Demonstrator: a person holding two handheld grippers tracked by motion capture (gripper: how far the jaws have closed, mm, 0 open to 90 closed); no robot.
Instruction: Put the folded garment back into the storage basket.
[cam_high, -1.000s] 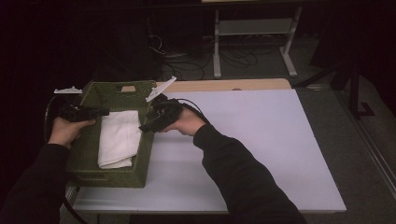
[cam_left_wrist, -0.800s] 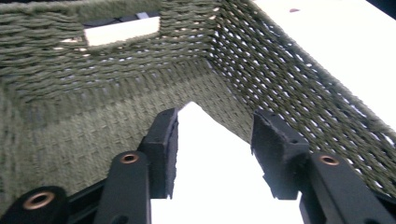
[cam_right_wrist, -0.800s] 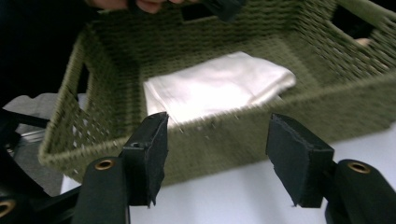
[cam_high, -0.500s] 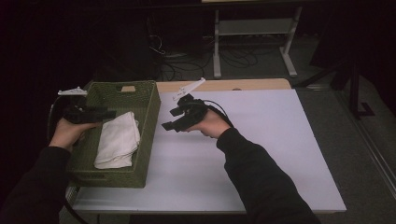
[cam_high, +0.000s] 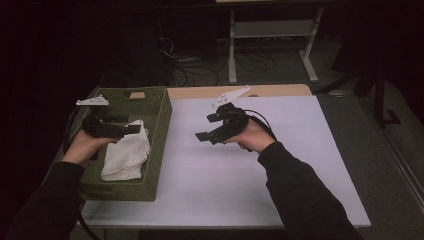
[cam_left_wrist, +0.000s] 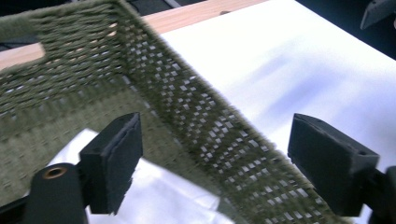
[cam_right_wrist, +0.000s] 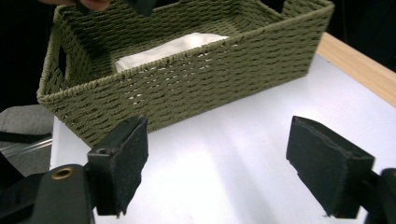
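A green woven basket (cam_high: 161, 131) stands at the table's left end with a folded white cloth (cam_high: 125, 155) lying inside it. My left gripper (cam_high: 135, 129) hovers over the basket, open and holding nothing. In the left gripper view its jaws (cam_left_wrist: 219, 163) straddle the basket's right wall (cam_left_wrist: 201, 121), with the cloth (cam_left_wrist: 159, 196) below. My right gripper (cam_high: 206, 127) hangs open over the white tabletop, right of the basket and pointing at it. In the right gripper view the gripper (cam_right_wrist: 217, 163) faces the basket's side (cam_right_wrist: 187, 79), and the cloth (cam_right_wrist: 173, 46) shows over the rim.
The white tabletop (cam_high: 280, 165) stretches right of the basket. A wooden strip (cam_high: 270, 90) runs along its far edge. Beyond it stand a metal frame (cam_high: 270, 30) and floor cables (cam_high: 200, 75). The surroundings are dark.
My right gripper has drawn back from the basket's right edge, moving right over the tabletop. The left gripper stays over the basket. The cloth lies in the basket as before.
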